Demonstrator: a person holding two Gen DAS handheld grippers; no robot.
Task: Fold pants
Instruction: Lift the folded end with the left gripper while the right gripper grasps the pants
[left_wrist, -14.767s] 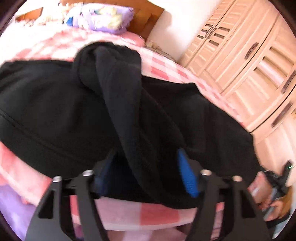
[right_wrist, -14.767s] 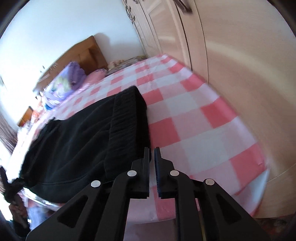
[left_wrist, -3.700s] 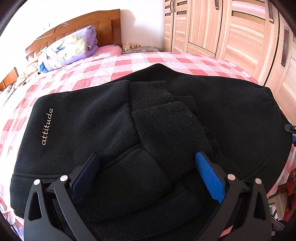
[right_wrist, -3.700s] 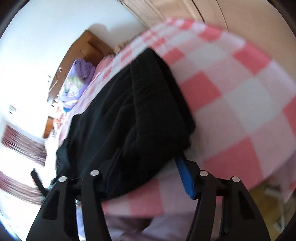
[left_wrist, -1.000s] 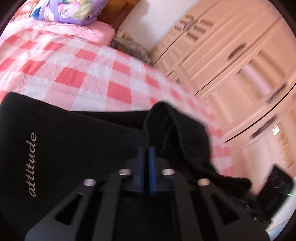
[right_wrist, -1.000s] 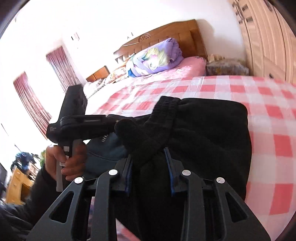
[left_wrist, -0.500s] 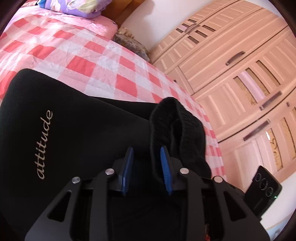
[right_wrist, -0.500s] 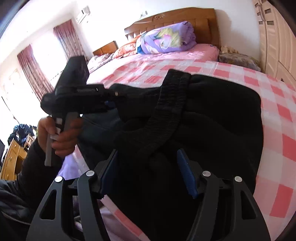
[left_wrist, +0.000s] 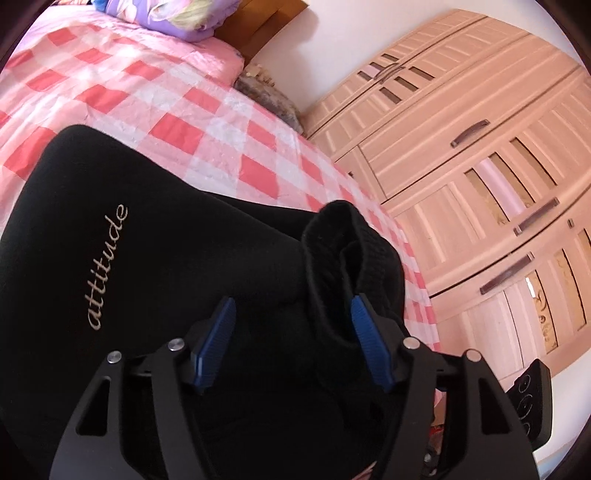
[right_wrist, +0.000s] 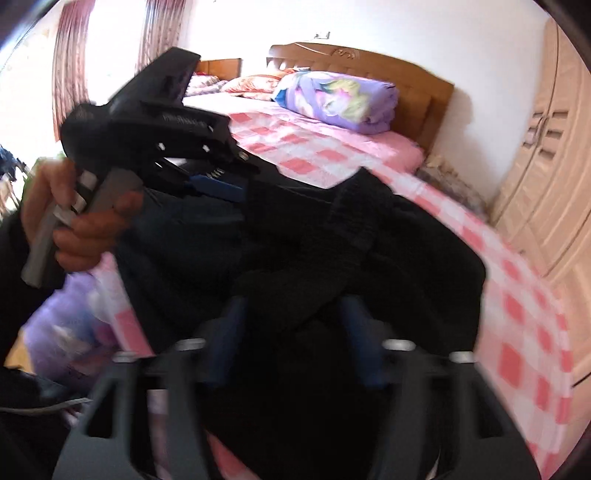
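The black pants (left_wrist: 155, 266) lie folded on the pink checked bed, with the word "attitude" stitched on them. A ribbed cuff (left_wrist: 354, 251) stands bunched up on top, and it also shows in the right wrist view (right_wrist: 354, 218). My left gripper (left_wrist: 291, 321) is open, its blue pads just above the cloth beside the cuff. My right gripper (right_wrist: 293, 314) is open over the pants (right_wrist: 406, 266), blurred by motion. The left gripper (right_wrist: 218, 188) shows in the right wrist view, held by a hand.
The bed (left_wrist: 155, 96) has a wooden headboard (right_wrist: 373, 62) and a purple folded quilt (right_wrist: 340, 99). A pale wooden wardrobe (left_wrist: 480, 177) stands close along the bed's right side. Curtains (right_wrist: 74, 44) hang at the far left.
Both grippers were shut on the pants' cuffs a second ago and have opened wide. The cuffs now rest on the folded pants.
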